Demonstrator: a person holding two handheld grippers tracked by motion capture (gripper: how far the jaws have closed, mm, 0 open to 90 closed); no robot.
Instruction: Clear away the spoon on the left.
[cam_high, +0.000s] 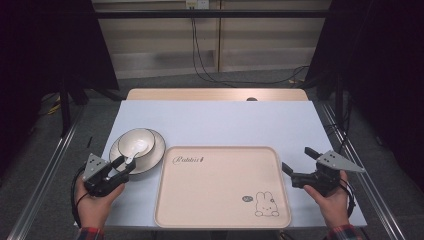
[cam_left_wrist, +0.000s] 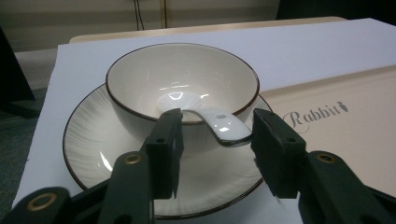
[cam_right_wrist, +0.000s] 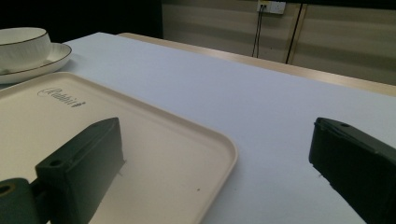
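One readable word: "Rabbit" in dark cursive script, printed on tray (cam_high: 220, 192), toward its 10 o'clock corner in high view. Followed by small dark mark, possibly a carrot shape, too small to confirm. Same word seen in left gripper view on tray (cam_left_wrist: 355, 126) at 3 o'clock, just beside plate (cam_left_wrist: 93, 140), clearest there. Seen again in right gripper view on tray (cam_right_wrist: 154, 140) at 9 o'clock, slanted, letters thin but legible. Rabbit line drawing (cam_high: 266, 205) at tray's 5 o'clock corner, with small dark round badge just beside it at its 10 o'clock; badge content unreadable. No numbers, no brand labels legible elsewhere.
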